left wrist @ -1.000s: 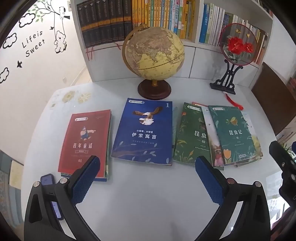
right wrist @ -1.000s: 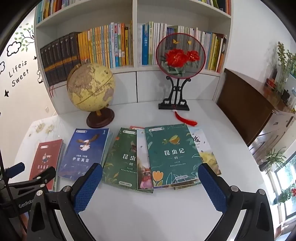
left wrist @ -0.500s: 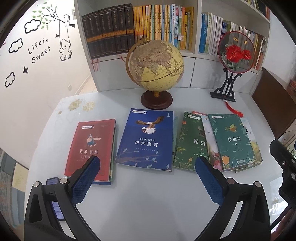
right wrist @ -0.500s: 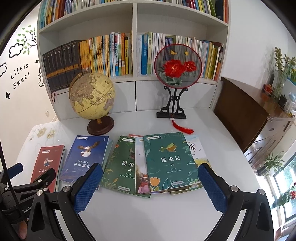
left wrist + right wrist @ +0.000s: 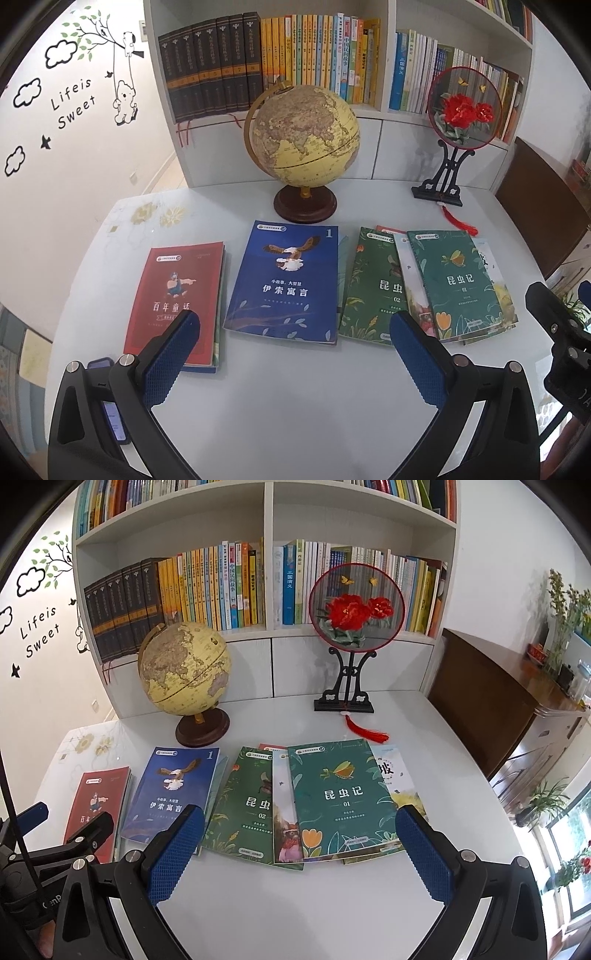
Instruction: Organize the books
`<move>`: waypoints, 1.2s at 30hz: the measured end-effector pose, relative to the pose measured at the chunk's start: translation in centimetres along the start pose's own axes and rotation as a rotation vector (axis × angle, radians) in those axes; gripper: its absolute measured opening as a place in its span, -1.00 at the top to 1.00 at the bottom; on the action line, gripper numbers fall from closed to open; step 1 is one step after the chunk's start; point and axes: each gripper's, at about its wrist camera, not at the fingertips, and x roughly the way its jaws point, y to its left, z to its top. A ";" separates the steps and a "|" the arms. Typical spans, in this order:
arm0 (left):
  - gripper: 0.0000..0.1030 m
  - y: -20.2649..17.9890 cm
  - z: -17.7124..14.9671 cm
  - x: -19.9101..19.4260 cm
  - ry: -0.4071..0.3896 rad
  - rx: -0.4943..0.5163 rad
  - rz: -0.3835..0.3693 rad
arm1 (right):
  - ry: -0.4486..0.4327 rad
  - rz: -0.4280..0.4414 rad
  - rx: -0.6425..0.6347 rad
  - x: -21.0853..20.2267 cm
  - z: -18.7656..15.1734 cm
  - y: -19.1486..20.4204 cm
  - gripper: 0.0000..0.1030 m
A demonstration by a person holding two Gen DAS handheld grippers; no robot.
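Books lie flat in a row on the white table (image 5: 295, 398). A red book (image 5: 177, 295) is at the left, on top of others. A blue book (image 5: 284, 288) with an eagle is in the middle. At the right several overlapping books fan out, a dark green "02" book (image 5: 369, 291) partly under a teal "01" book (image 5: 458, 280). The same teal book (image 5: 340, 797) and blue book (image 5: 173, 794) show in the right wrist view. My left gripper (image 5: 295, 343) hangs open above the near table edge, empty. My right gripper (image 5: 299, 838) is open too, in front of the fanned books.
A globe (image 5: 303, 140) on a wooden base stands behind the blue book. A round red-flower fan on a black stand (image 5: 461, 110) with a red tassel is at the back right. A filled bookshelf (image 5: 266, 583) lines the wall. A brown cabinet (image 5: 491, 709) is to the right.
Both grippers have pulled back and tilted up, so the books sit lower in view and more of the shelf shows. The books have not moved. Both stay open.
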 end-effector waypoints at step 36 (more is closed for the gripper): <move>-0.99 0.1 0.0 0.6 0.010 -0.001 -0.017 | 0.013 0.002 -0.002 0.7 -0.1 0.4 -1.00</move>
